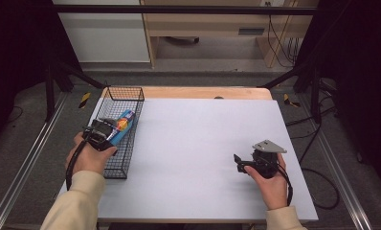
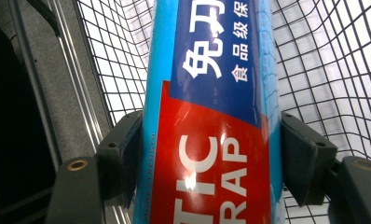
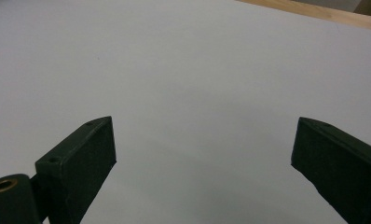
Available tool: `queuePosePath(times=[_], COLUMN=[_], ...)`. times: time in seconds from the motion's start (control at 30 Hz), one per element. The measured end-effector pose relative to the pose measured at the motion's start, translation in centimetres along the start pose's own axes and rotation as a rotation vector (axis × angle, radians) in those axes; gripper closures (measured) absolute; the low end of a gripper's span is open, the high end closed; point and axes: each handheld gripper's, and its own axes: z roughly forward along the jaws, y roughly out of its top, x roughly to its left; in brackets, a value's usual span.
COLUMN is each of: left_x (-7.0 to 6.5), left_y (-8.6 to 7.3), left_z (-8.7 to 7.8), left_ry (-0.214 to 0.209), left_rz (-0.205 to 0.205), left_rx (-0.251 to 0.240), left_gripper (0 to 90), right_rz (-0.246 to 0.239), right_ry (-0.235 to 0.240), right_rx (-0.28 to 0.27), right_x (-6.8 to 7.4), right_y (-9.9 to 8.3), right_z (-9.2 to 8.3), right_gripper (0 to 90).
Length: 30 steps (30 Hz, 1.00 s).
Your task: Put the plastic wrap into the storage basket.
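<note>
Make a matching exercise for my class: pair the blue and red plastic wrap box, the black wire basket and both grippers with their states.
1. blue and red plastic wrap box
2. black wire basket
3. left gripper
4. right gripper

a. jaws open over the white table top
b. standing at the table's left edge
c. clamped between two jaws
d. shut on the box

Pairs: 1-c, 2-b, 3-d, 4-a
</note>
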Motion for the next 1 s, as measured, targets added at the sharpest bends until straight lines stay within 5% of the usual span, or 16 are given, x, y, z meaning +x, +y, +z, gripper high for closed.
queuePosePath(times=[0.17, 0.5, 0.53, 0.73, 1.0], left_x=[0.0, 0.5, 0.5, 0.0, -1.4], left_y=[-0.1, -0.9, -1.0, -1.4, -0.9], left_z=[0.0, -1.3, -2.1, -4.7, -6.9], left_ry=[0.006, -0.009, -0.010, -0.046, -0.089], left_rz=[0.011, 0.002, 0.005, 0.041, 0.107], left_rx=[-0.027, -0.157, -0.212, -0.367, -0.469], left_gripper=[28.8, 16.6, 15.2, 11.9, 11.2], right_rz=[-0.001, -0.017, -0.023, -0.020, -0.019], right_ry=[0.004, -0.003, -0.006, -0.017, -0.021], right_rx=[-0.002, -0.002, -0.003, -0.007, -0.013], right_x=[0.0, 0.0, 0.0, 0.2, 0.6], right_y=[0.0, 0.0, 0.0, 0.0, -0.1], right_z=[0.0, 0.1, 0.1, 0.0, -0.2], right_gripper=[6.4, 5.7, 5.6, 5.3, 5.3])
